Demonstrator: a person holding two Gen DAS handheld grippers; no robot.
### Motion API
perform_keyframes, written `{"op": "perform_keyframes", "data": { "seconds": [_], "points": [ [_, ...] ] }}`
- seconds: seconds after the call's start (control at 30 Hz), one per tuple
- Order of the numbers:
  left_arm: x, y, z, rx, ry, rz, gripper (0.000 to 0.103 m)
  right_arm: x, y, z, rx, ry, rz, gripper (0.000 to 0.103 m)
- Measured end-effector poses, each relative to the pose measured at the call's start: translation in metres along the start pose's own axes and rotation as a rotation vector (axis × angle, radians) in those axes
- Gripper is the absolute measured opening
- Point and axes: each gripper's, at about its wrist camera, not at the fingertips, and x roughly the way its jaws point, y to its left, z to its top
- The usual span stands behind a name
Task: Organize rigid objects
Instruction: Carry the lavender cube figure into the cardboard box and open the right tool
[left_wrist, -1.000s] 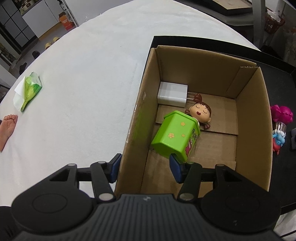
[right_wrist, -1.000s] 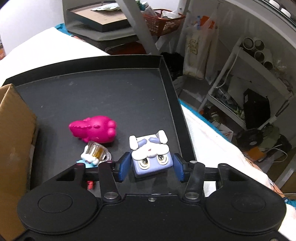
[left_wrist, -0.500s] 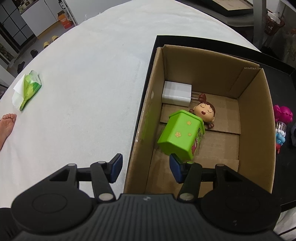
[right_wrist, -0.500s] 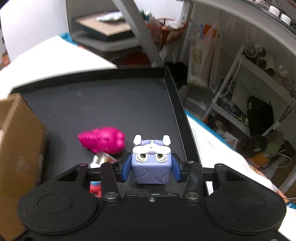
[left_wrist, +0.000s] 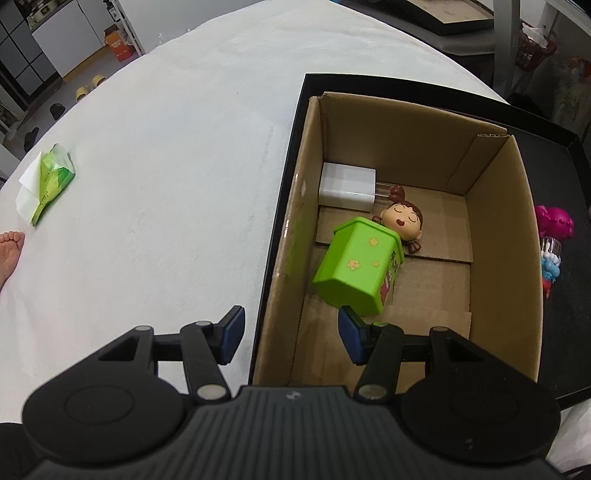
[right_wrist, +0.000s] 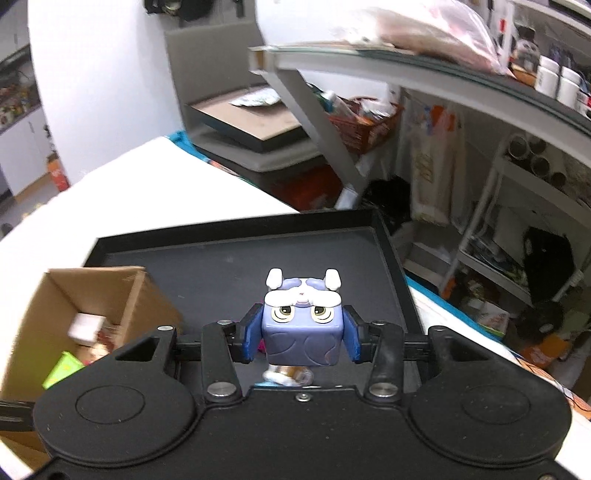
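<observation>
Purple cube toy (right_wrist: 302, 325), with white ears and sleepy eyes, sits clamped between the right tongs (right_wrist: 301, 339), both blue pads pressed against its side faces, lifted clear above the black tray (right_wrist: 207, 266). The cardboard box (right_wrist: 92, 295) lies toward 9 o'clock in the right wrist view, open at the top, already holding a white charger (left_wrist: 347, 186), a green bin toy (left_wrist: 356, 267) and a doll figure (left_wrist: 400, 221).

The step in hand looks like carrying the cube over to the box. Doing it well likely means keeping the squeeze firm, crossing the near wall with height to spare, and aiming for bare cardboard floor around 3 o'clock of the green bin, then lowering before letting go.

The left tongs (left_wrist: 290, 334) gape wide and empty, straddling the box's left wall; holding them there should steady nothing, so keep them out of the drop path.
</observation>
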Motion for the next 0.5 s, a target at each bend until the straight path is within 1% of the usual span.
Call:
{"op": "perform_keyframes", "data": {
  "seconds": [0.07,0.17,0.33,0.5],
  "points": [
    [-0.001,0.002,0.0,-0.004,-0.001,-0.008,0.054,-0.005,0.005,0.002,-0.003,-0.012,0.026,0.043],
    [-0.002,0.005,-0.002,-0.01,-0.008,-0.028,0.054,-0.012,0.01,0.006,0.001,-0.015,0.092,0.043],
    [-0.005,0.011,-0.005,-0.02,-0.015,-0.059,0.054,-0.022,0.032,0.014,-0.049,-0.046,0.13,0.043],
    [-0.007,0.021,-0.005,-0.035,-0.026,-0.097,0.054,-0.026,0.054,0.016,-0.075,-0.042,0.19,0.043]
  ]
}}
